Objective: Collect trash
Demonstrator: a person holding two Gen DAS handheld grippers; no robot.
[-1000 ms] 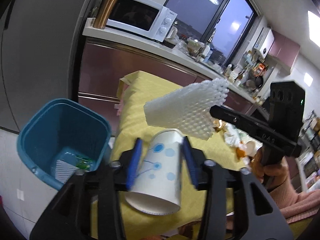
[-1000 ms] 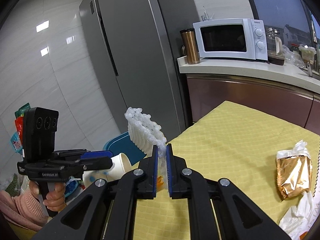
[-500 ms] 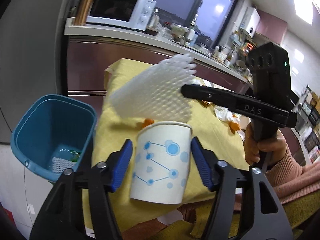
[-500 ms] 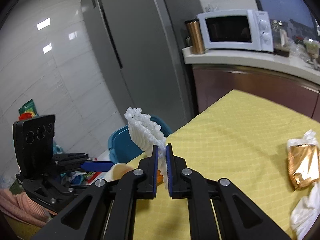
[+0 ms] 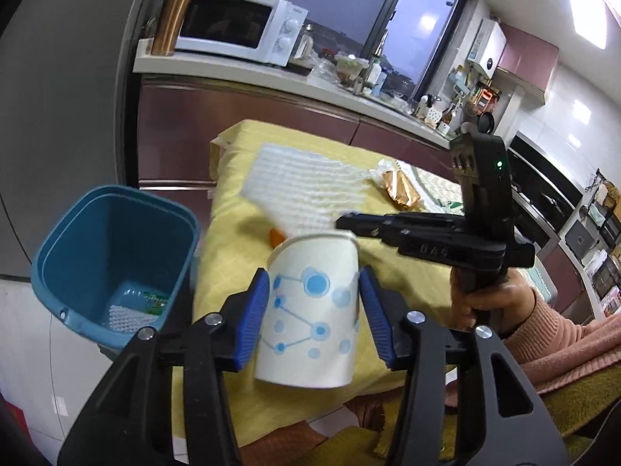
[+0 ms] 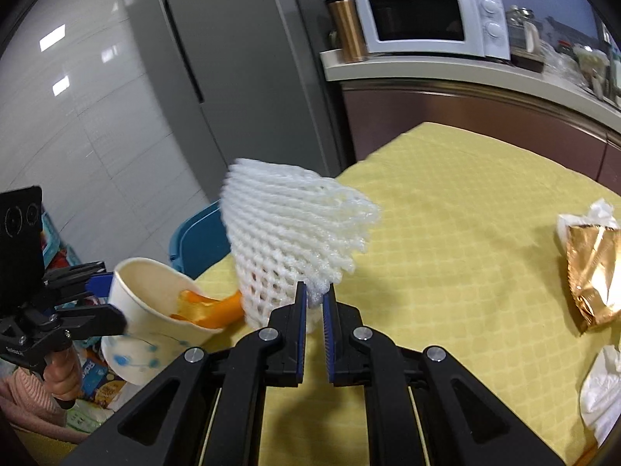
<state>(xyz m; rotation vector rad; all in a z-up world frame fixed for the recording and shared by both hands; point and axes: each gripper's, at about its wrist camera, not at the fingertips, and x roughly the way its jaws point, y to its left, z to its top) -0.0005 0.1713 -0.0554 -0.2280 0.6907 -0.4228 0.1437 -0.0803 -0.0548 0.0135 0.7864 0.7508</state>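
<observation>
The left gripper [image 5: 314, 310] holds a white paper cup with blue dots and lines [image 5: 310, 310] between its blue pads, tilted, just off the near left corner of a table covered in a yellow quilted cloth [image 6: 465, 233]. Its jaws are closing on the cup. A curl of orange peel [image 6: 209, 308] sticks out of the cup's mouth. The right gripper [image 6: 313, 303] is clamped on the lower edge of a white foam fruit net [image 6: 291, 229], which fans out above the table's left edge, right beside the cup. A teal plastic bin [image 5: 112, 256] stands on the floor off that left edge, with some trash in its bottom. Toward the table's right edge lie a crumpled gold foil wrapper [image 6: 590, 268] and white tissues [image 6: 601, 388].
</observation>
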